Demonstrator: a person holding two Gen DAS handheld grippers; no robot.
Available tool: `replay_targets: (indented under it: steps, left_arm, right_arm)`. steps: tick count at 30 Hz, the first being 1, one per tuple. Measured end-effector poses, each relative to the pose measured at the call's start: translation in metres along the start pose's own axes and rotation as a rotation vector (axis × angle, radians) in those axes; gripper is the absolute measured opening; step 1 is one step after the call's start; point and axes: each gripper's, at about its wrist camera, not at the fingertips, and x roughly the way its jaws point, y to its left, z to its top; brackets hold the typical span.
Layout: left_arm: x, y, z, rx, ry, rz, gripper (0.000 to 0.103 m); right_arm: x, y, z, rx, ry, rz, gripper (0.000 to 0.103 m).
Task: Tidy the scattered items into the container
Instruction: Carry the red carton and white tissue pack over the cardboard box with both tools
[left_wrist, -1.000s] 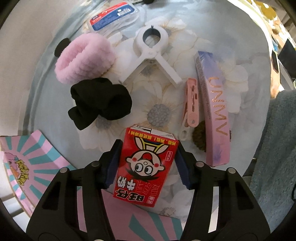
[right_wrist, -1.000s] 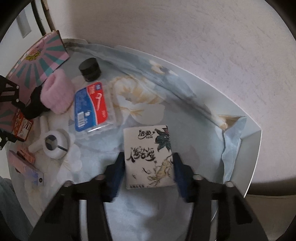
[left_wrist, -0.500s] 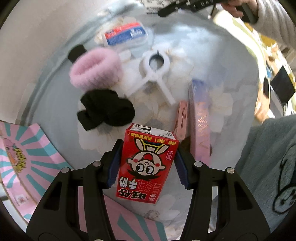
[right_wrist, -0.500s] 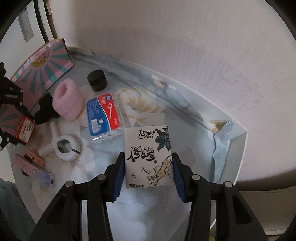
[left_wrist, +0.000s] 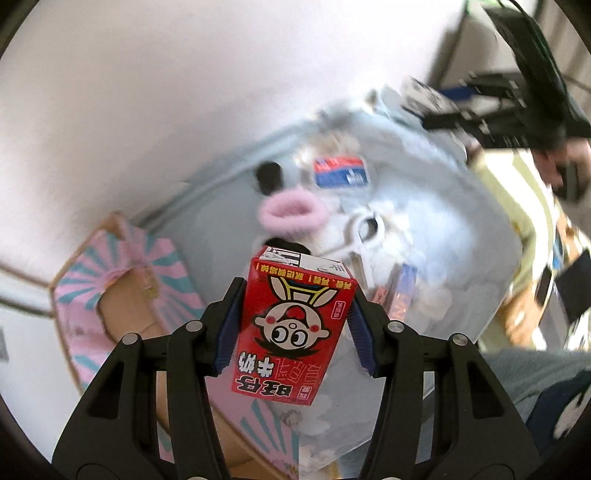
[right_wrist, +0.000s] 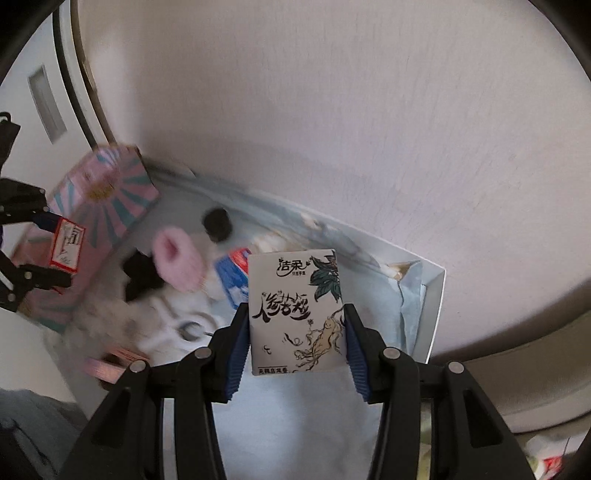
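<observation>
My left gripper (left_wrist: 293, 328) is shut on a red milk carton (left_wrist: 293, 325) with a cartoon face, held in the air near the open pink-and-teal striped box (left_wrist: 122, 295). My right gripper (right_wrist: 295, 343) is shut on a white tissue pack (right_wrist: 295, 310) with black lettering, lifted above the table. In the right wrist view the left gripper and its red carton (right_wrist: 66, 245) hover beside the striped box (right_wrist: 103, 206) at the far left.
On the floral cloth lie a pink fluffy band (left_wrist: 291, 214), a black cloth (right_wrist: 142, 275), a black cap (left_wrist: 269, 177), a blue-red packet (left_wrist: 340, 171), a white clip (left_wrist: 364, 230) and a pink long box (left_wrist: 402, 291). A wall stands behind.
Both grippers have risen and tilted up with their loads; the table items look smaller and farther. The left one has swung towards the striped box.
</observation>
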Motion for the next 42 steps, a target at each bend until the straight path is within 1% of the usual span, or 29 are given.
replay_targets:
  steps: [3,4,8,11,14,16,22,24,27,29,31,34,38,42]
  left_arm:
    - [-0.031,0.017,-0.01,-0.069,-0.041,0.049,0.05]
    - [-0.032,0.019,-0.012,-0.088,-0.053,0.059,0.05]
    - [-0.06,0.041,-0.024,-0.162,-0.101,0.104,0.05]
    - [-0.076,0.057,-0.038,-0.227,-0.128,0.136,0.05]
    - [-0.091,0.074,-0.056,-0.292,-0.149,0.174,0.05]
    - [-0.101,0.086,-0.07,-0.341,-0.174,0.217,0.05]
    - [-0.116,0.114,-0.099,-0.45,-0.205,0.249,0.05]
    - [-0.115,0.125,-0.109,-0.497,-0.195,0.244,0.05]
    - [-0.109,0.137,-0.123,-0.552,-0.188,0.248,0.05]
    - [-0.101,0.141,-0.131,-0.577,-0.177,0.256,0.05]
    - [-0.091,0.143,-0.139,-0.6,-0.169,0.244,0.05]
    - [-0.072,0.147,-0.151,-0.639,-0.152,0.203,0.05]
    - [-0.04,0.149,-0.164,-0.671,-0.112,0.183,0.05]
    - [-0.017,0.144,-0.168,-0.691,-0.098,0.151,0.05]
  right_arm:
    - [-0.021,0.016,0.01,-0.017,-0.024,-0.009,0.044]
    - [-0.029,0.022,0.015,-0.027,-0.037,-0.003,0.044]
    - [-0.051,0.051,0.037,-0.071,-0.08,0.015,0.044]
    - [-0.062,0.078,0.057,-0.113,-0.117,0.05,0.044]
    - [-0.066,0.11,0.076,-0.164,-0.141,0.087,0.044]
    - [-0.065,0.135,0.089,-0.192,-0.152,0.122,0.044]
    - [-0.053,0.204,0.119,-0.254,-0.179,0.231,0.044]
    - [-0.045,0.224,0.128,-0.268,-0.167,0.258,0.044]
    - [-0.027,0.252,0.139,-0.293,-0.14,0.276,0.044]
    - [-0.012,0.267,0.145,-0.311,-0.115,0.28,0.044]
    - [0.007,0.279,0.148,-0.324,-0.077,0.277,0.044]
    - [0.037,0.291,0.149,-0.321,-0.012,0.274,0.044]
    - [0.071,0.306,0.143,-0.34,0.05,0.271,0.044]
    - [0.104,0.319,0.136,-0.361,0.119,0.272,0.044]
